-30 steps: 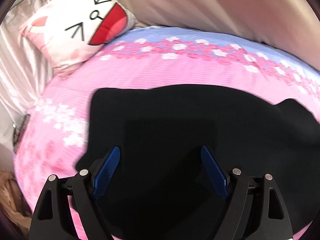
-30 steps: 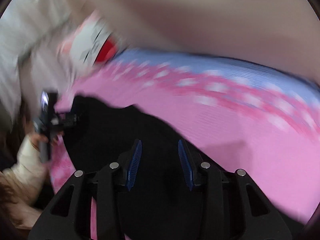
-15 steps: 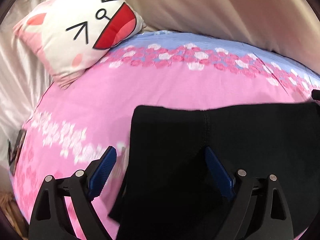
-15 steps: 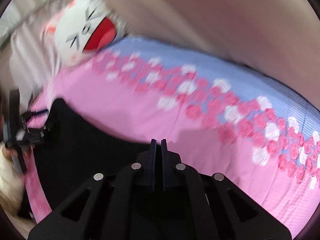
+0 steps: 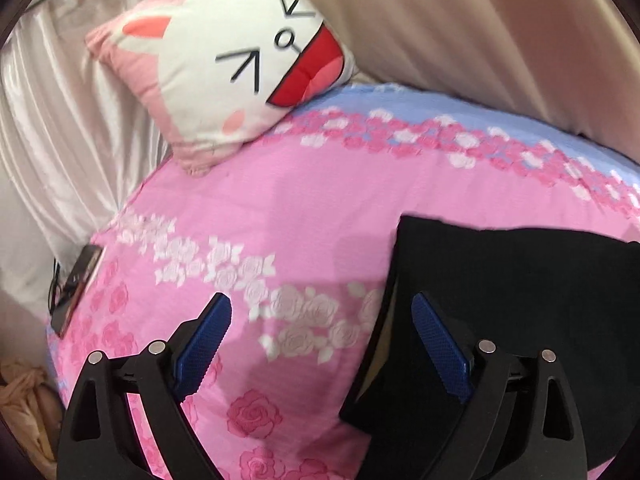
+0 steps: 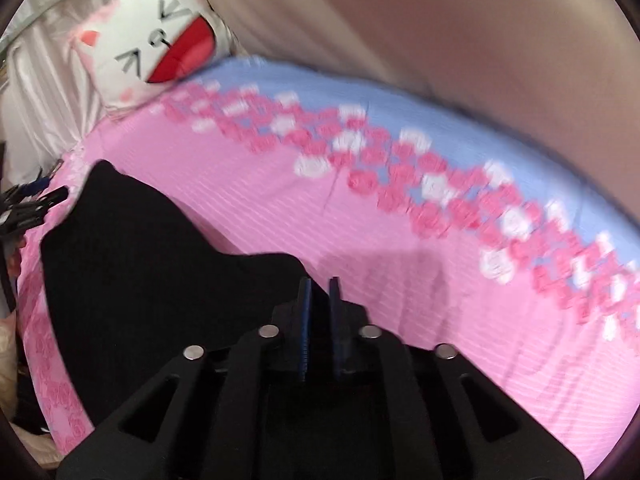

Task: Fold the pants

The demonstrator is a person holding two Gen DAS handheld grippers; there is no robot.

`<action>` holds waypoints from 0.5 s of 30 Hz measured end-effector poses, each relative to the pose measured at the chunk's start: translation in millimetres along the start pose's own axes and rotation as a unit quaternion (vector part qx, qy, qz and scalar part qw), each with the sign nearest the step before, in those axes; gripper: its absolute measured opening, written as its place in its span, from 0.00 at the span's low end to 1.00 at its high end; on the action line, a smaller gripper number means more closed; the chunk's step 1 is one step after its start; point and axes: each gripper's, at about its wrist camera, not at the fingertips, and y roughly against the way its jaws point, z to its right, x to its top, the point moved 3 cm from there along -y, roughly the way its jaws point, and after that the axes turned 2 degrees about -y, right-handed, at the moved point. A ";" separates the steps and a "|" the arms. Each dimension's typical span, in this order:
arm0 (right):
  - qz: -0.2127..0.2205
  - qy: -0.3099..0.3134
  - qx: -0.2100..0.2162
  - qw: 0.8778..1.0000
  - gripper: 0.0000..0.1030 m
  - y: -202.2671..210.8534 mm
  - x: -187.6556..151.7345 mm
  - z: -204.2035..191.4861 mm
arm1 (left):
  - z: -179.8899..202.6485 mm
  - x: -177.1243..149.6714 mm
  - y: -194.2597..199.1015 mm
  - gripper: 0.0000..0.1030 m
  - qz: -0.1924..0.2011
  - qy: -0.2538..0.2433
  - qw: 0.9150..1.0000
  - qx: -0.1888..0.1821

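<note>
**Pants**: black, matte, soft knit, no visible pattern. They lie flat on the bed as a folded slab with a straight, squared left edge; the near left corner hangs a little loose. The long axis runs across the bed, left to right in both views.

**Left hand-held gripper**: fingers spread wide, nothing between them but bedspread. Blue ribbed pads on black frames. The pants lie to its right; the right pad stands over the pants' left edge, the left pad over bare pink cloth. Whether the pad touches the fabric cannot be told.

**Right hand-held gripper**: jaws nearly together and opening, a narrow gap between the pads. It sits at the pants' right end, where the black cloth rises to a peak at the pads. The pads appear to be easing off this fold; whether they grip it cannot be told. This hand is the nearer one to the garment.

**Bed**: pink woven spread with rose bands, a blue strip along the far side.

**Pillow**: square, white and pink, cartoon cat face, at the far left corner.

**Dark flat device**: at the bed's left edge.
</note>
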 end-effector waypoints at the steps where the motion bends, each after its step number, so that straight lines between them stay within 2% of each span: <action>1: -0.007 -0.006 0.002 1.000 0.14 -7.1 -0.8 -0.4 | -0.4 -4.1 -4.3 0.88 -0.009 0.003 1.000 -0.003; 4: 0.003 -0.001 -0.011 1.000 0.14 -3.5 -1.0 -7.5 | -1.1 -14.0 -11.4 0.88 -0.023 0.000 1.000 -0.001; 6: 0.025 -0.019 0.009 0.999 0.14 10.0 2.9 -3.7 | -4.7 -17.3 -14.3 0.88 -0.025 0.002 1.000 -0.002; 8: 0.041 -0.038 0.029 0.998 0.32 19.5 6.9 -2.8 | -10.7 -18.3 -15.7 0.88 -0.026 0.011 1.000 -0.004; 9: 0.054 -0.032 0.021 0.998 0.60 27.3 9.2 -4.9 | -13.6 -18.3 -16.4 0.88 -0.028 0.013 1.000 -0.001; 10: 0.063 -0.022 0.016 0.998 0.71 31.3 9.4 -8.4 | -14.1 -18.2 -16.6 0.88 -0.028 0.013 1.000 -0.001; 13: 0.040 0.003 0.029 0.999 0.69 23.5 11.5 -21.6 | -14.9 -19.1 -20.3 0.88 -0.032 0.011 0.999 -0.001; 15: 0.016 0.017 0.015 1.000 0.69 7.5 10.5 -25.7 | -13.7 -20.1 -21.6 0.88 -0.035 0.009 0.999 -0.001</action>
